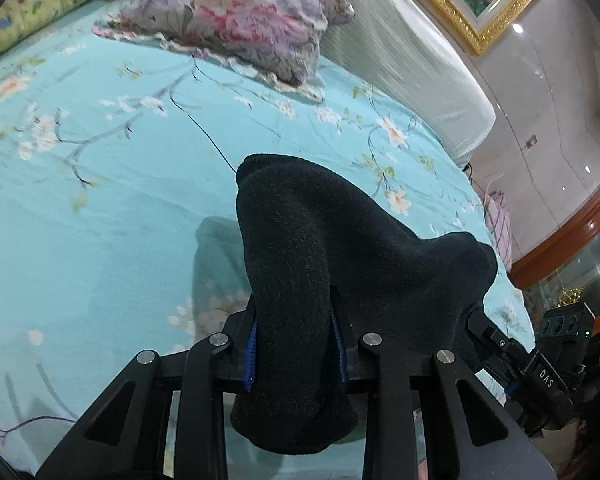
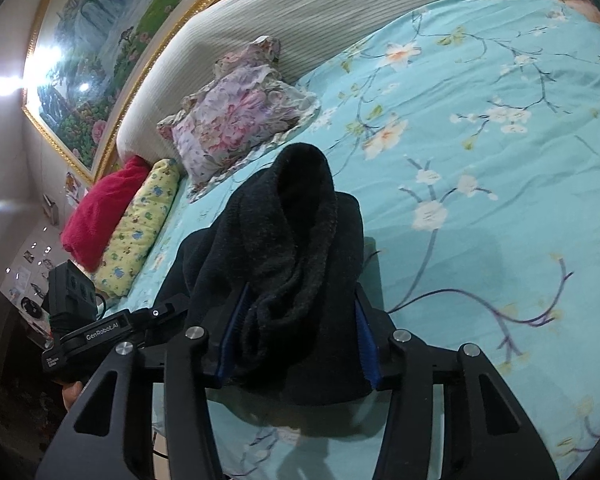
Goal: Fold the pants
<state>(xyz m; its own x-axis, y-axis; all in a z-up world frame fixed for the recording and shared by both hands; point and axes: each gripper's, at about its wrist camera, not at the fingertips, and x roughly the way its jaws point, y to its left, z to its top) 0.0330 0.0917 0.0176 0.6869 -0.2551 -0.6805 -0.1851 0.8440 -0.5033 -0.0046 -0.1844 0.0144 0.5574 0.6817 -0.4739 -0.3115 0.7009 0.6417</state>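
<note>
Nearest the left wrist camera, the left gripper (image 1: pixel 296 344) pinches a thick bunch of the black pants (image 1: pixel 300 264) between its blue pads (image 1: pixel 251 354); the cloth fills the gap and hides the fingertips, and a lower lobe of fabric hangs down past the linkage. From the pinch the pants rise away from the camera to a rounded peak, then sag off to the right toward the right gripper (image 1: pixel 512 350), whose black body is partly cut off by the frame edge. The garment is held up off the bed, so its legs and waistband cannot be told apart.

In the right wrist view the right gripper (image 2: pixel 296 340) likewise clamps a wad of the same dark cloth between blue pads (image 2: pixel 366 344), and the folds cover most of the finger length. Here the fabric's long run climbs up and away to a hooded fold, with a flatter black panel behind it. The left gripper (image 2: pixel 88 332) shows at the left edge, its fingers buried under the cloth.

Beneath lies the turquoise floral bedsheet (image 1: pixel 100 184). Farther off, a pink-flowered pillow (image 2: pixel 236 120) rests against the ribbed white headboard (image 2: pixel 300 28), with a yellow printed pillow (image 2: pixel 140 228) and a red cushion (image 2: pixel 100 212) beside it. A gilt-framed painting (image 2: pixel 100 32) hangs behind, washed out by glare
</note>
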